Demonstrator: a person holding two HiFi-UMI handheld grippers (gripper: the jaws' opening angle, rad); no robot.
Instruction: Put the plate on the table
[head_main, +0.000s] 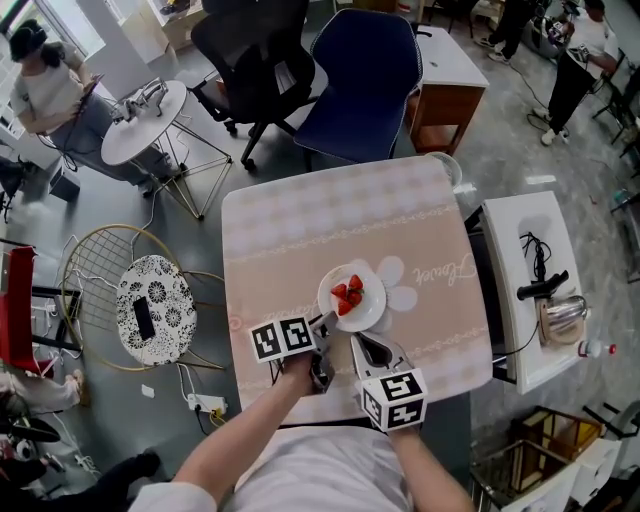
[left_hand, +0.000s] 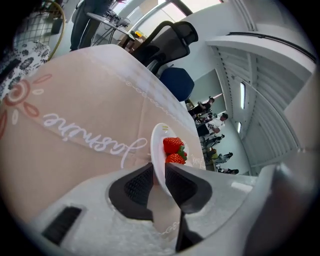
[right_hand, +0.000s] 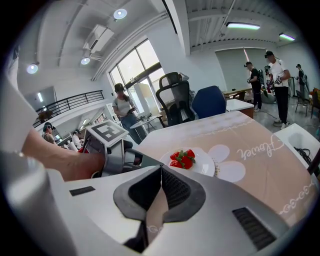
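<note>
Open workshop floor; worktop under pink checked cloth. Round white plate w/ red strawberries is near centre, on or just off the cloth, cannot tell which. Left gripper fingers pinch its near rim. Right gripper fingers pressed together, nothing btwn. Rec.: hold plate level, lower till base seats flat, then release; otherwise fruit may roll.

Blue chair and black office chair on grey floor, tall windows behind.
</note>
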